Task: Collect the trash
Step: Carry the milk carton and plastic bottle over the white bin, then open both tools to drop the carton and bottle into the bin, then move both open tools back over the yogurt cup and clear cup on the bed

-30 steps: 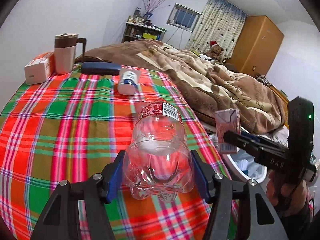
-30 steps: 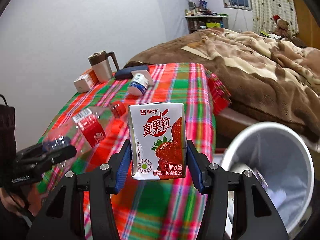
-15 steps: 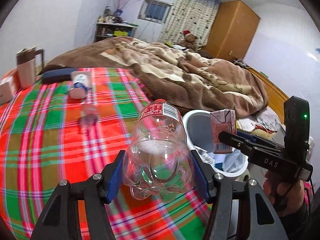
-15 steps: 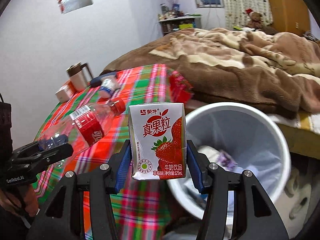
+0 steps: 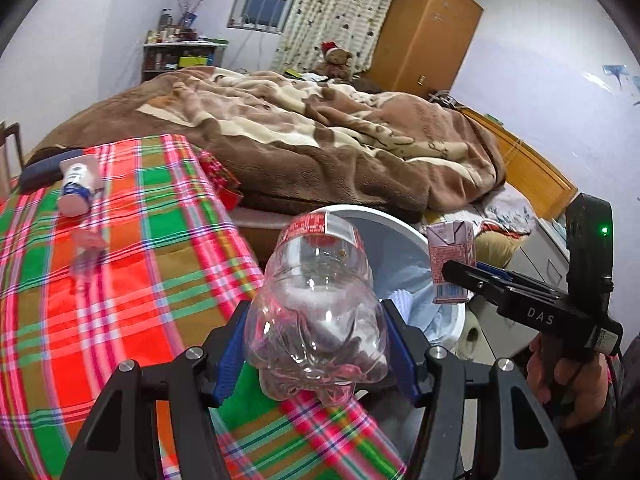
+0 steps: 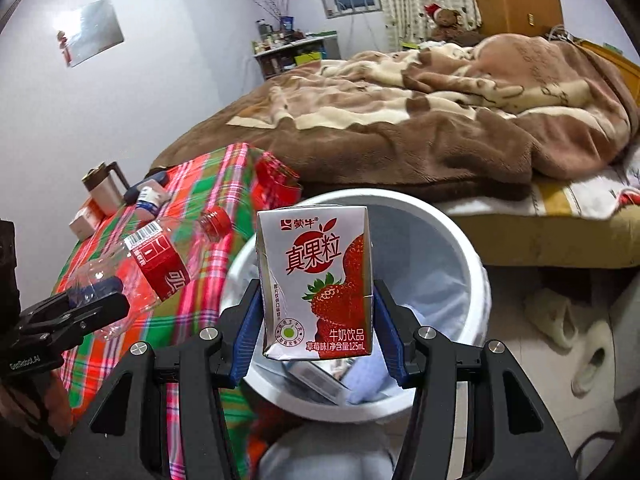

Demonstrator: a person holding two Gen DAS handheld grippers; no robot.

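My left gripper (image 5: pixel 316 354) is shut on the base of a clear plastic bottle (image 5: pixel 316 300) with a red label; the bottle's neck points toward the white trash bin (image 5: pixel 404 232) past the table's edge. In the right wrist view that bottle (image 6: pixel 160 260) hangs at the left, over the plaid cloth. My right gripper (image 6: pixel 316 334) is shut on a strawberry milk carton (image 6: pixel 316 284), held upright over the white trash bin (image 6: pixel 476 280), which has paper and wrappers inside. The carton (image 5: pixel 452 260) and right gripper also show at the right of the left wrist view.
A table with a red-green plaid cloth (image 5: pixel 120 280) carries a small white bottle (image 5: pixel 78 188), a dark case (image 5: pixel 40 170), a mug (image 6: pixel 102 190) and a box (image 6: pixel 86 222). Behind lies a bed with a brown blanket (image 5: pixel 320 140). A wardrobe (image 5: pixel 424 32) stands at the back.
Both grippers swung right, away from the table and toward the bin, with their loads. The bin now sits under the carton and just ahead of the bottle.
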